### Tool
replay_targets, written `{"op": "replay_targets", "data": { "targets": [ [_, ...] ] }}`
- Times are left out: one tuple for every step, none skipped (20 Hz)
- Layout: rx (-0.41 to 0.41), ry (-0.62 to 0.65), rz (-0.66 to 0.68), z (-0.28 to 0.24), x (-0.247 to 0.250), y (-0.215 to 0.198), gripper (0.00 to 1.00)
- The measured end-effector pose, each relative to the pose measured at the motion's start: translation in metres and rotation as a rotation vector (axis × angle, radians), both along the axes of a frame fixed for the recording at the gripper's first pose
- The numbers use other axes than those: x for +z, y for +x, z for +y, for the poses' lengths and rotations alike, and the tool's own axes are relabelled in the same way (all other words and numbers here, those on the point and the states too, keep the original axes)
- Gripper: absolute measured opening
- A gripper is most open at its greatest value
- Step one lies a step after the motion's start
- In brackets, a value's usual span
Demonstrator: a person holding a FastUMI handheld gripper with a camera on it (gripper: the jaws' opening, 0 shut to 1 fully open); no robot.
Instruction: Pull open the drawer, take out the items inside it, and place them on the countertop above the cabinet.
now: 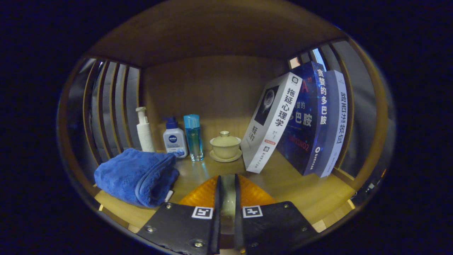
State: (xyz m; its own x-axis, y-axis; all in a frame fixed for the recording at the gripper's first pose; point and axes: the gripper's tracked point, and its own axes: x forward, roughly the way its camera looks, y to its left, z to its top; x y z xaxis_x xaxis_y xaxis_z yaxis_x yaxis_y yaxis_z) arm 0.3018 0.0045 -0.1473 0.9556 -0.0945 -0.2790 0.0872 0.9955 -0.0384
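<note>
My gripper hovers low over the wooden countertop, its two black fingers almost together. An orange ridged item spreads out to both sides under the fingertips, and a pale glossy strip of it sits in the narrow gap between them. Both fingers appear to press on this item. Its full shape is hidden beneath the fingers.
Left of the fingers lies a folded blue towel. Beyond it stand a white pump bottle, a white tube with a blue cap and a blue bottle. A lidded cup on a saucer stands straight ahead. Three books lean at the right.
</note>
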Motion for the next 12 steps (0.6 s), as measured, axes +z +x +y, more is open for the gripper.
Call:
{"op": "replay_targets", "data": {
  "targets": [
    [-0.015,0.005,0.029,-0.002,-0.006,0.002,0.16],
    [-0.015,0.008,0.045,-0.002,-0.007,0.0,0.22],
    [-0.012,-0.001,0.033,-0.003,-0.004,0.004,0.23],
    [-0.015,-0.003,0.042,-0.006,-0.005,0.004,0.23],
    [-0.025,0.01,0.05,-0.007,-0.004,0.002,0.23],
    [-0.041,0.018,0.062,-0.01,-0.005,0.001,0.23],
    [-0.062,0.022,0.061,-0.016,-0.001,-0.002,0.23],
    [-0.08,0.024,0.039,-0.022,0.005,-0.002,0.26],
    [-0.083,0.026,0.023,-0.025,0.013,-0.002,0.27],
    [-0.088,0.026,0.006,-0.029,0.019,-0.005,0.45],
    [-0.09,0.019,-0.009,-0.034,0.032,-0.008,0.63],
    [-0.089,0.019,-0.017,-0.036,0.04,-0.017,0.81]
  ]
}}
